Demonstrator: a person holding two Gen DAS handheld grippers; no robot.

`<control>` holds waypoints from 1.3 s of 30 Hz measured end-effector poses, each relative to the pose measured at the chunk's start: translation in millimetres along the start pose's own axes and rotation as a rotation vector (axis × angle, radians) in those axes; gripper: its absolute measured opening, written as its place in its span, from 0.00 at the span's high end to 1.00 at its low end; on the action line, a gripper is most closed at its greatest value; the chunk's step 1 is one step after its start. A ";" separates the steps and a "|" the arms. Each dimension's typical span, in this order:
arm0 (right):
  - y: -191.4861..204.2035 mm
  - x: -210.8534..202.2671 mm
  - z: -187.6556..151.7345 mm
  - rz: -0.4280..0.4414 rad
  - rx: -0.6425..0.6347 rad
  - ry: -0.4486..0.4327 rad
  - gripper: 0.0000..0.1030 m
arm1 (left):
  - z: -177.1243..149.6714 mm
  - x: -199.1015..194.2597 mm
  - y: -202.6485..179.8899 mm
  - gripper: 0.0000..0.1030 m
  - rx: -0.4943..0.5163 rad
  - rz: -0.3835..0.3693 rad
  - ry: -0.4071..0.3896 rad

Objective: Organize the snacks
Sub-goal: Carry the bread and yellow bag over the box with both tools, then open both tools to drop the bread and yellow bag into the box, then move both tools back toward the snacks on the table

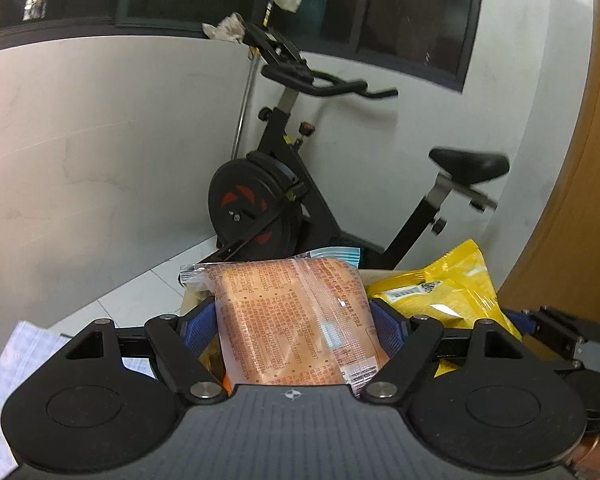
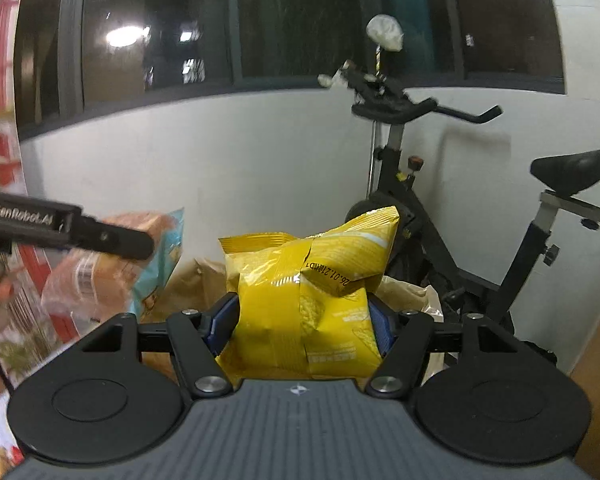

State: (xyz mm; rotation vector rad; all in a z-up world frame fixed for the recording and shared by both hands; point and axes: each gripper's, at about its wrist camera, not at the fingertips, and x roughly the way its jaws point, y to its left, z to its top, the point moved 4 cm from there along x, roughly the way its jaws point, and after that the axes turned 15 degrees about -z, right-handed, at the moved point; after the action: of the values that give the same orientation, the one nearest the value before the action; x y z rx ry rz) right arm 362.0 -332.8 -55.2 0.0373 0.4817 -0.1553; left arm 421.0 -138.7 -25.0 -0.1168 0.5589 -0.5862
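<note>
My left gripper (image 1: 294,320) is shut on an orange clear-wrapped snack packet (image 1: 296,316), held up in the air between the blue pads. My right gripper (image 2: 302,320) is shut on a yellow chip bag (image 2: 312,292), crumpled between its pads. The yellow bag also shows in the left wrist view (image 1: 444,288), just right of the orange packet. The left gripper (image 2: 112,240) and its orange packet (image 2: 100,276) show at the left of the right wrist view. A brown paper bag (image 2: 196,280) sits below and behind both snacks.
A black exercise bike (image 1: 284,184) stands against the white wall ahead, also in the right wrist view (image 2: 428,208). A wooden door or panel (image 1: 572,184) is on the right. White floor tiles (image 1: 140,296) lie below. Checked cloth (image 1: 8,380) is at the lower left.
</note>
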 end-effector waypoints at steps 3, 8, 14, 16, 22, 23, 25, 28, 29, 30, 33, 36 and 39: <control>0.6 17.4 -7.3 0.024 -0.002 0.046 0.34 | -2.0 18.3 11.2 0.21 -0.014 0.005 0.041; 1.1 35.8 -15.0 0.021 -0.020 0.091 0.34 | -10.3 41.0 21.3 0.21 -0.015 0.021 0.091; -1.0 44.4 -18.1 0.003 -0.010 0.124 0.31 | -16.3 41.0 24.0 0.20 0.018 0.042 0.125; -1.7 44.7 -17.9 -0.003 -0.005 0.128 0.30 | -14.2 36.8 23.6 0.20 0.023 0.047 0.116; -3.5 29.4 -15.0 -0.017 0.005 0.119 0.26 | -11.1 14.5 14.7 0.20 0.045 0.056 0.091; -2.9 24.3 -14.6 -0.016 0.007 0.115 0.26 | -11.5 7.4 11.9 0.20 0.050 0.060 0.086; -1.3 13.6 -14.0 -0.017 0.013 0.108 0.26 | -11.0 -4.3 9.3 0.20 0.057 0.065 0.077; 2.8 -2.6 -13.7 -0.006 0.032 0.106 0.23 | -12.6 -23.5 5.0 0.20 0.068 0.080 0.063; 4.5 -8.0 -14.1 -0.004 0.034 0.105 0.23 | -12.9 -29.4 3.9 0.20 0.073 0.086 0.059; 6.4 -13.0 -14.4 -0.007 0.036 0.105 0.22 | -14.4 -36.8 3.3 0.20 0.078 0.092 0.055; 12.1 -28.7 -16.7 -0.010 0.052 0.105 0.16 | -19.1 -56.9 2.5 0.20 0.094 0.114 0.045; 18.4 -44.4 -20.2 -0.016 0.088 0.110 0.10 | -28.4 -80.5 4.8 0.20 0.090 0.131 0.029; 25.7 -59.6 -25.3 -0.003 0.125 0.109 0.04 | -40.4 -104.5 8.7 0.20 0.083 0.160 0.009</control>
State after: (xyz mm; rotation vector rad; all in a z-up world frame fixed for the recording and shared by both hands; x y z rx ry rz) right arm 302.3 -297.3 -50.0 0.1677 0.5805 -0.1871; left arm 331.7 -71.6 -12.7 0.0087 0.5460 -0.4530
